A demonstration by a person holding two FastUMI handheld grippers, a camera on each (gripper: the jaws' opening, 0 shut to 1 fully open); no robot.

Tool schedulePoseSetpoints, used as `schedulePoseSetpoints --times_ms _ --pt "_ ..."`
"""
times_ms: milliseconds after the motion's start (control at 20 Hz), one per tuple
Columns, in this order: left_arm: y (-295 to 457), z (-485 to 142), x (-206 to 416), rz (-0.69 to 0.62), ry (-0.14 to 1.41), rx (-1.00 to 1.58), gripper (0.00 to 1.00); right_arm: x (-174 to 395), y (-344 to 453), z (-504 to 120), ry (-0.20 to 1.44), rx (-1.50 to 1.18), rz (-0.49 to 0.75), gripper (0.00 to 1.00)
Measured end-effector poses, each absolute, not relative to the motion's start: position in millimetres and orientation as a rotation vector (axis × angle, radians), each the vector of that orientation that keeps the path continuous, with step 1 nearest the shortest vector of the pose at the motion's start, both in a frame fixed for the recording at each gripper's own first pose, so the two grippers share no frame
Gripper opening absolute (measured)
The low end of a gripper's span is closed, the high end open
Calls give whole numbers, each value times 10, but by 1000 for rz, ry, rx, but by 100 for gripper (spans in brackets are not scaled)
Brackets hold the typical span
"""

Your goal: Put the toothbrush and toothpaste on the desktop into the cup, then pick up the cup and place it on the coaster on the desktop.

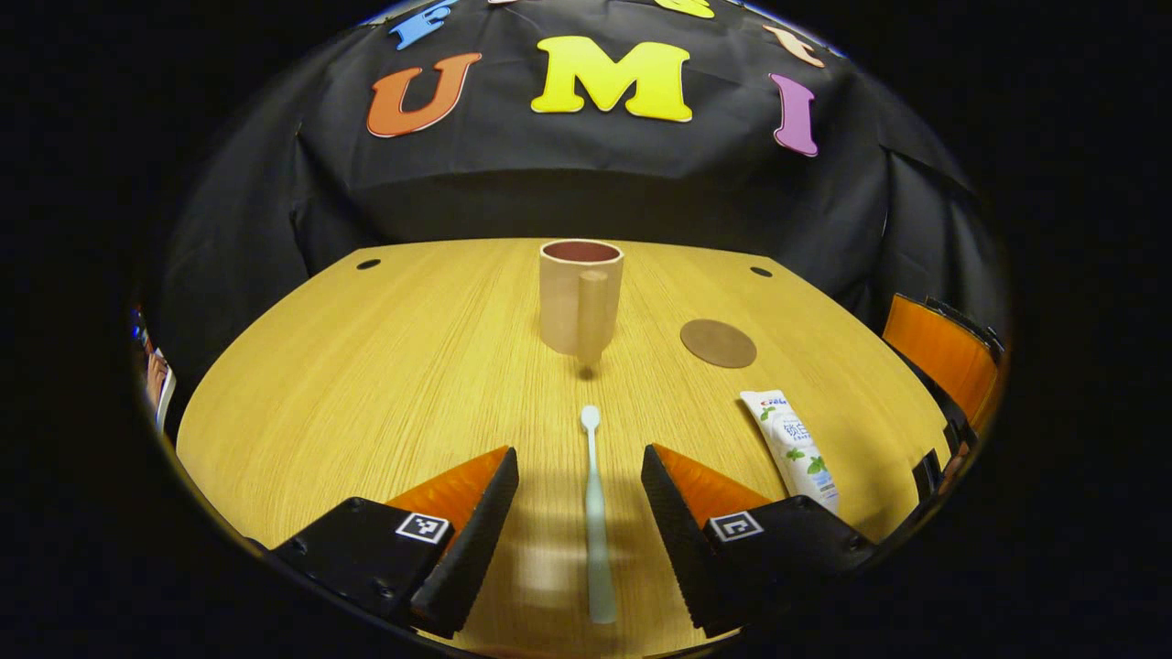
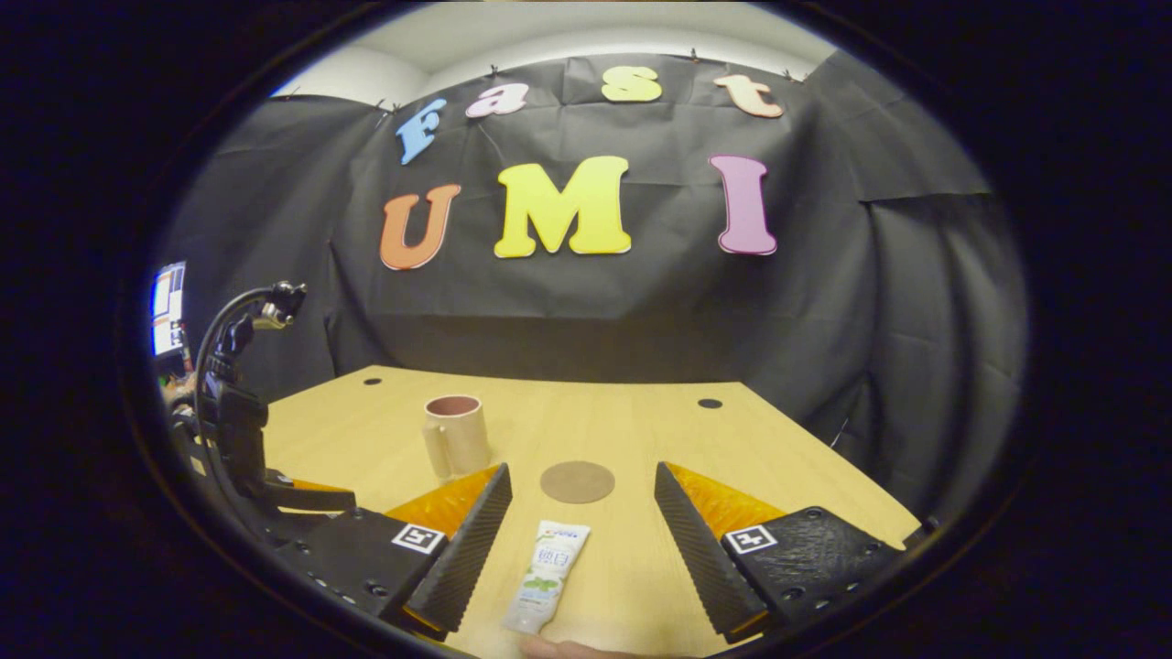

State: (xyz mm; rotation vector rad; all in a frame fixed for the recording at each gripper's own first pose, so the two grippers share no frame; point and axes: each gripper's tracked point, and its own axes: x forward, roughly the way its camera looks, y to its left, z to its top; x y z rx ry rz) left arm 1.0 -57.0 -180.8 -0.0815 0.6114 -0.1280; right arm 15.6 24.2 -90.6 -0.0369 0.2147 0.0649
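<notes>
A pale green toothbrush (image 1: 596, 513) lies lengthwise on the wooden desk (image 1: 366, 384), between the fingers of my open left gripper (image 1: 579, 476), untouched. Beyond it stands a beige cup (image 1: 580, 297), handle toward me, with a round brown coaster (image 1: 718, 343) to its right. A white toothpaste tube (image 1: 792, 446) lies at the right. In the right gripper view, the toothpaste tube (image 2: 548, 575) lies between the fingers of my open right gripper (image 2: 582, 499), with the coaster (image 2: 577, 481) just beyond and the cup (image 2: 456, 435) to the left. The left gripper (image 2: 275, 494) shows at the left edge.
Two dark cable holes (image 1: 368, 264) (image 1: 761, 271) sit near the desk's far corners. An orange chair back (image 1: 938, 352) stands past the desk's right edge. Black cloth hangs close behind the desk. A lit screen (image 2: 168, 307) shows at far left.
</notes>
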Motion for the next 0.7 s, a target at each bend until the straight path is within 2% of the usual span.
schedulePoseSetpoints --times_ms 300,350,550,600,650,700 --pt "-670 -2031 -66 -149 703 -79 68 169 257 -1104 279 -49 56 95" --pt "-654 -2012 -50 -145 696 -77 71 165 271 -1124 287 -57 60 95" --pt "-662 -2007 -62 -154 702 -75 51 134 360 -1250 324 -88 82 97" --pt "-634 -2023 -57 -144 703 -66 55 128 383 -1273 330 -90 89 95" --pt "-590 -2025 -52 -128 705 -59 45 132 399 -1278 333 -96 90 95" --pt "-556 -2050 -34 -114 707 -58 29 134 402 -1292 337 -103 89 97"
